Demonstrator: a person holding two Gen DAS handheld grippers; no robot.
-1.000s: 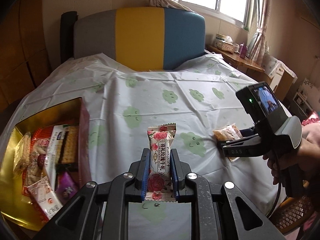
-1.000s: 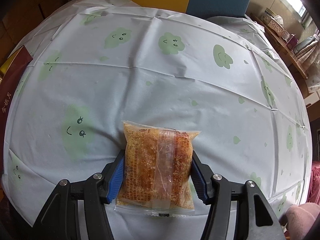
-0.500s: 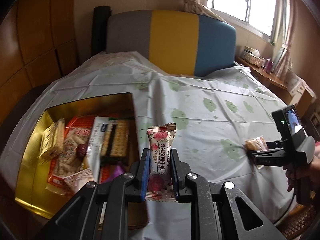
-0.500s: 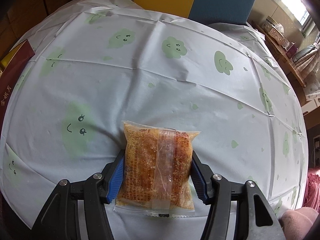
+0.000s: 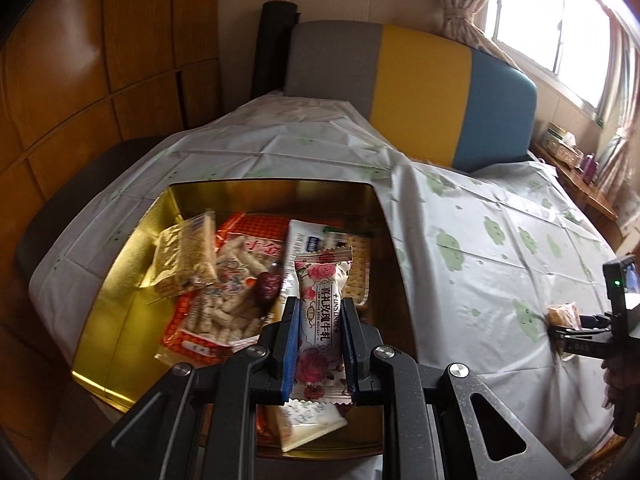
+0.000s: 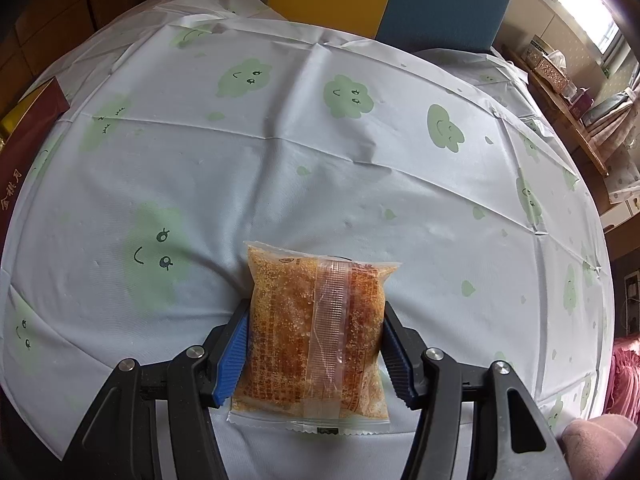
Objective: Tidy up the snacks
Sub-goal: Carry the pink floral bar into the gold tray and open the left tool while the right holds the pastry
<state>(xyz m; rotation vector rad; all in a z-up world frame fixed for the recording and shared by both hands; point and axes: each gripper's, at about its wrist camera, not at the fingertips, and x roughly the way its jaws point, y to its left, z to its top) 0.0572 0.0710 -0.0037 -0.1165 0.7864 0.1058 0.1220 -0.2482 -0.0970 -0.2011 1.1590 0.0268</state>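
1. The left gripper (image 5: 319, 344) is clamped on a rose-printed candy bar (image 5: 322, 316), which stands upright between the blue pads above the gold box (image 5: 120, 300).
2. To finish this step well, I judge it best to lower the bar toward the bare patch of gold floor at the left, or flat onto the packets (image 5: 224, 280) already inside. Open the jaws only when the bar is well past the box wall, so it cannot tip out onto the tablecloth (image 5: 480, 240).
3. The right gripper (image 6: 316, 344) is closed on an orange snack pack (image 6: 316, 332), held just over the tablecloth, well apart from the box; whether the pack touches the cloth I cannot tell.
4. Compared with a second ago, the left gripper has swung from over the cloth to over the box. The right gripper and its pack have hardly moved.
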